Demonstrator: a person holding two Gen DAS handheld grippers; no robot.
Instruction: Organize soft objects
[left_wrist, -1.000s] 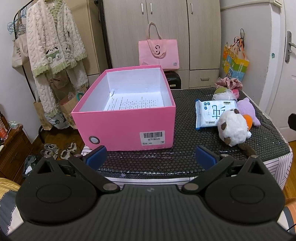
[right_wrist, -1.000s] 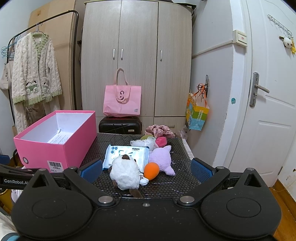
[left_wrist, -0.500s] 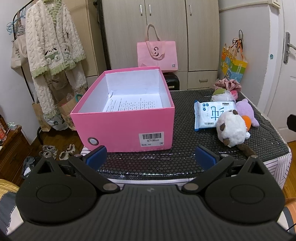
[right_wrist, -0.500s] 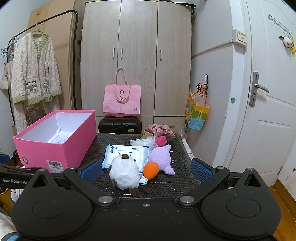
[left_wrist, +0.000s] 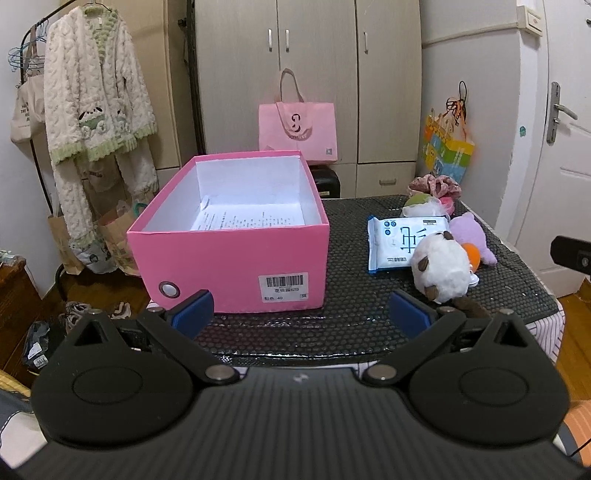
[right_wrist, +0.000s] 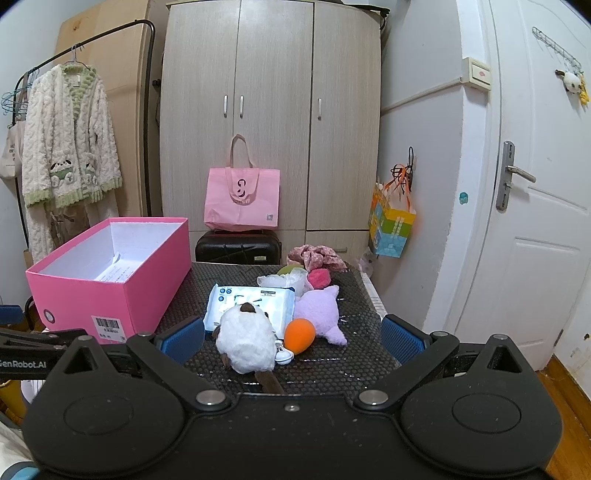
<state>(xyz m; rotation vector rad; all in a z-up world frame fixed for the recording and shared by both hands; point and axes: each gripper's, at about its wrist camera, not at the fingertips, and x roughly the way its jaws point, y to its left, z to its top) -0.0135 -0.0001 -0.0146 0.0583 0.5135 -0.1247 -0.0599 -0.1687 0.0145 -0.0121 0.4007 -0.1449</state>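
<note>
An open pink box (left_wrist: 236, 266) (right_wrist: 122, 295) stands on the left of the black mat, with only a printed sheet inside. To its right lie a white plush with brown ears (left_wrist: 441, 267) (right_wrist: 245, 338), an orange ball (right_wrist: 300, 334), a purple plush (left_wrist: 469, 232) (right_wrist: 319, 308), a wet-wipes pack (left_wrist: 400, 238) (right_wrist: 251, 301), a pink pom (right_wrist: 319, 277) and a floral scrunchie (right_wrist: 317, 256). My left gripper (left_wrist: 301, 315) is open and empty, just before the box's front. My right gripper (right_wrist: 291, 338) is open and empty, its jaws either side of the white plush, short of it.
The black dotted mat (left_wrist: 347, 332) covers a small table with drops on all sides. A black case (right_wrist: 236, 247) and pink tote bag (right_wrist: 242, 199) stand behind, before a wardrobe (right_wrist: 273, 122). A clothes rack (left_wrist: 92, 110) is at left, a door (right_wrist: 535, 221) at right.
The left gripper's view has tilted upward a little, so the box and toys sit lower in it. The right gripper has barely moved. No object has moved.
</note>
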